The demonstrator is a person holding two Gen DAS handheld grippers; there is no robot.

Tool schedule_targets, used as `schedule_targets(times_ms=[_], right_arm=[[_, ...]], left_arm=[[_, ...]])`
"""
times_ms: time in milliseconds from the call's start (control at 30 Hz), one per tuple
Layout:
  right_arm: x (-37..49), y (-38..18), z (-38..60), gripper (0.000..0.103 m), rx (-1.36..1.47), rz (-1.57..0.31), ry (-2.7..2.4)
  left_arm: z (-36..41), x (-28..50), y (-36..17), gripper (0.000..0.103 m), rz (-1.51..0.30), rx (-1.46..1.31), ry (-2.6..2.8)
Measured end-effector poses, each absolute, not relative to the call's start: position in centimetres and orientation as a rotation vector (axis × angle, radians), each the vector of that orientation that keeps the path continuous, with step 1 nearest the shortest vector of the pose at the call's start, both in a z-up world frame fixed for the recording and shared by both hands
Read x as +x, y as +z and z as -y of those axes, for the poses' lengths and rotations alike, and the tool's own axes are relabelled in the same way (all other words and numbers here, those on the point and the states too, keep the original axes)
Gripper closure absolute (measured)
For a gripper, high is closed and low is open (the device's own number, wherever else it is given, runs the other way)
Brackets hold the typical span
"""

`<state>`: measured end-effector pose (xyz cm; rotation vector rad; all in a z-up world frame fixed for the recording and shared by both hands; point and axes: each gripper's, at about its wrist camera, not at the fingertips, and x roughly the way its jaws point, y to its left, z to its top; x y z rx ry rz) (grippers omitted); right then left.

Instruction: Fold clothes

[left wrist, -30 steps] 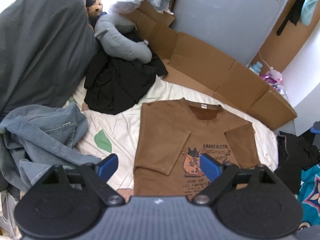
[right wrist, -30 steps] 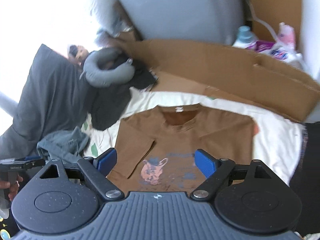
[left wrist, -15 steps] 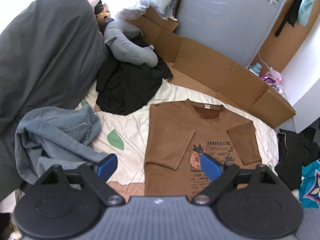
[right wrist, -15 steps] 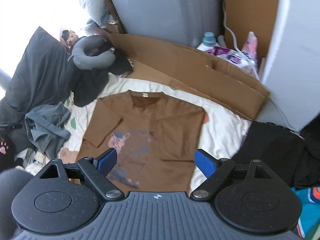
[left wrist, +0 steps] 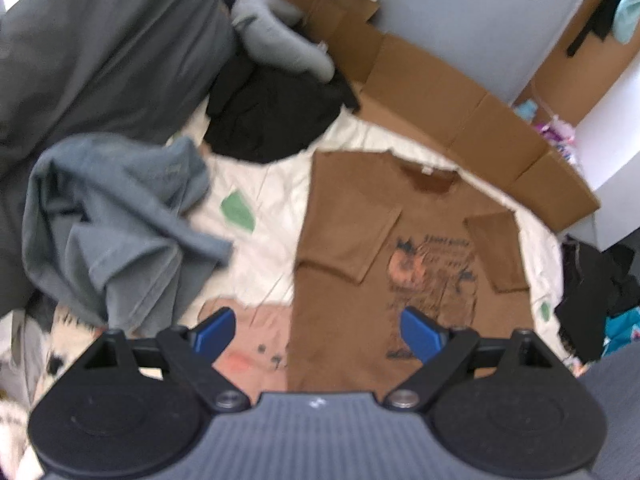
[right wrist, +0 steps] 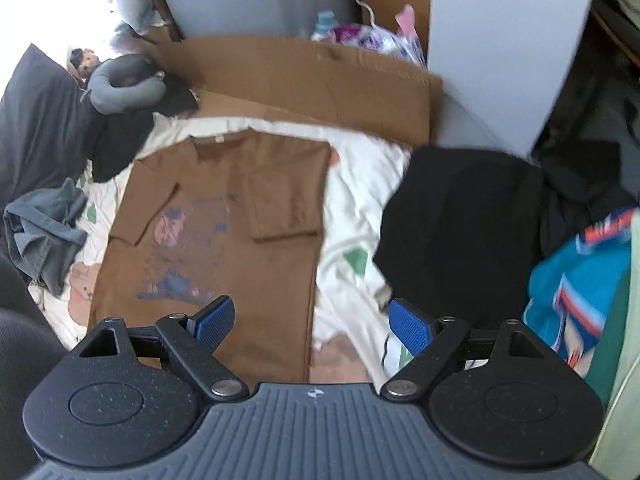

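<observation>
A brown T-shirt (left wrist: 360,224) (right wrist: 224,208) with a printed front lies flat on the white bed sheet (left wrist: 264,240) (right wrist: 360,200), both sleeves folded in over the chest. My left gripper (left wrist: 316,332) hangs open above the shirt's lower left edge, nothing between its blue pads. My right gripper (right wrist: 312,320) is open too, above the shirt's lower right edge and the sheet beside it. Neither touches the cloth.
A crumpled blue-grey garment (left wrist: 112,224) lies left of the shirt, a black one (left wrist: 272,116) and a grey neck pillow (left wrist: 276,40) behind it. Flattened cardboard (left wrist: 460,96) lines the far side. Black clothing (right wrist: 460,220) and a teal garment (right wrist: 580,280) pile up at the right.
Both views have slid: the right gripper swung well to the right, from over the shirt's print to its right edge. The left gripper shifted left and lower, bringing more of the blue-grey garment into view.
</observation>
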<state>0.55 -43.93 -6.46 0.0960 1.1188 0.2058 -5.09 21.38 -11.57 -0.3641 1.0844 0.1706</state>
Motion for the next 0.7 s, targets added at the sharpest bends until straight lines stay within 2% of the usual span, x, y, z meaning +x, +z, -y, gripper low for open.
schedule_targets(times_ms=[233, 400, 700], right_arm=[[-4.0, -11.9, 43.8, 0.019, 0.172, -1.139, 0.195], [-5.8, -16.4, 44.0, 0.033, 0.242, -1.177, 0.179], [-8.5, -21.6, 44.3, 0.048, 0.325, -1.203, 0.162]], left_arm=[[-21.7, -7.3, -14.3, 0.013, -1.146, -0.411, 0.223], [-21.4, -8.4, -15.2, 0.013, -1.153, -0.462, 0.237], [-20.0, -9.6, -16.9, 0.014, -1.160, -0.430, 0.217]])
